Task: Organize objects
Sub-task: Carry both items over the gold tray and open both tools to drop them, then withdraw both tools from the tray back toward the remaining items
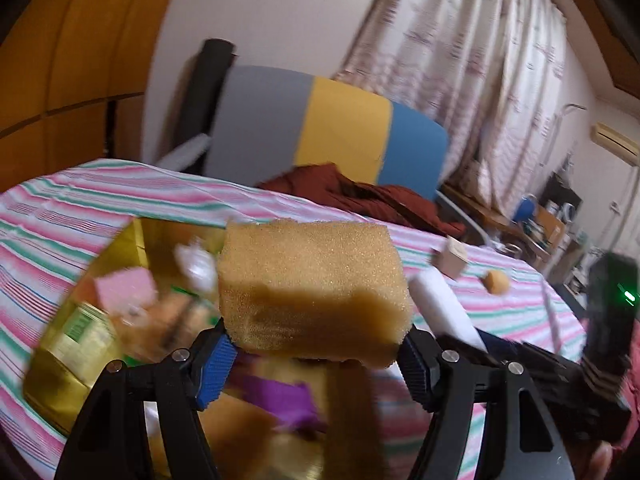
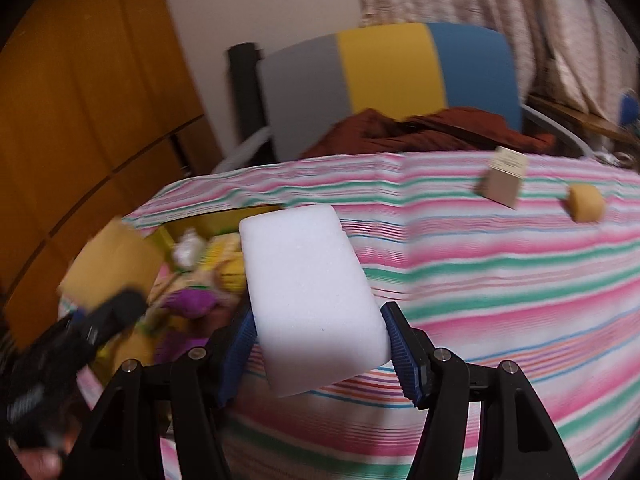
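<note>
A tan sponge (image 1: 314,286) is pinched between the blue pads of the left gripper (image 1: 316,360), held in the air above a gold box (image 1: 80,344) full of small things near the left edge of the striped cloth (image 1: 60,208). A white foam block (image 2: 310,292) is pinched in the right gripper (image 2: 320,352), just right of the box. Toward the far right edge of the cloth stand a small cardboard box (image 2: 503,182) and, near it, a small yellow sponge (image 2: 586,202). A chair (image 2: 384,80) with dark red clothing (image 2: 432,128) stands beyond the far edge.
</note>
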`<act>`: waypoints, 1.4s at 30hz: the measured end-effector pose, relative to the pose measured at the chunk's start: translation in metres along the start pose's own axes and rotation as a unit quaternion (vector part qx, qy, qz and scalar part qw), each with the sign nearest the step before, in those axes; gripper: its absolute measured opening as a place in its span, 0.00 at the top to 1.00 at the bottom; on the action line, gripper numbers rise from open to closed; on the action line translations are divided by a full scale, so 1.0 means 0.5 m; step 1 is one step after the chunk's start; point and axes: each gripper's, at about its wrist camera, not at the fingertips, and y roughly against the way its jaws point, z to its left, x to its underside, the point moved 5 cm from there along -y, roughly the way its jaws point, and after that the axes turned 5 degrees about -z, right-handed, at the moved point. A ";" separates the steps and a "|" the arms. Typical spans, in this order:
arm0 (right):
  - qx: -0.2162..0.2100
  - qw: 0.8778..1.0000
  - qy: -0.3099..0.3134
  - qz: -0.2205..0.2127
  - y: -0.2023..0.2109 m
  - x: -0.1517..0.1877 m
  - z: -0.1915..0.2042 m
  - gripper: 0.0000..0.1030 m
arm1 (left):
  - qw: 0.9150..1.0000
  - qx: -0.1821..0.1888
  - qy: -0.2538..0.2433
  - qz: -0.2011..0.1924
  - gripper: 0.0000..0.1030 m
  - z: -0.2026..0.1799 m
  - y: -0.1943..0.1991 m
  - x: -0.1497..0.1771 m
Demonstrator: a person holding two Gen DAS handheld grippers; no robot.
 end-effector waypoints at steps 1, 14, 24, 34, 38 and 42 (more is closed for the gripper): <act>-0.009 1.000 0.004 0.001 -0.002 -0.001 0.017 0.38 | 1.000 -0.009 0.003 0.001 0.30 0.018 -0.004 -0.008; -0.068 0.995 0.050 0.053 -0.080 0.020 0.173 0.22 | 0.993 -0.078 0.038 0.074 0.30 0.182 -0.089 -0.019; -0.055 0.998 0.014 0.040 -0.060 0.022 0.132 0.17 | 0.990 -0.089 0.052 0.099 0.28 0.207 -0.118 -0.005; -0.047 0.998 -0.003 0.036 -0.050 0.028 0.095 0.17 | 0.987 -0.135 0.013 0.088 0.20 0.195 -0.098 -0.018; -0.044 0.998 -0.011 0.036 -0.051 0.030 0.086 0.17 | 0.987 -0.148 0.004 0.067 0.19 0.191 -0.074 -0.034; -0.034 0.999 -0.015 0.034 -0.049 0.030 0.076 0.17 | 0.988 -0.144 0.012 0.053 0.19 0.181 -0.050 -0.040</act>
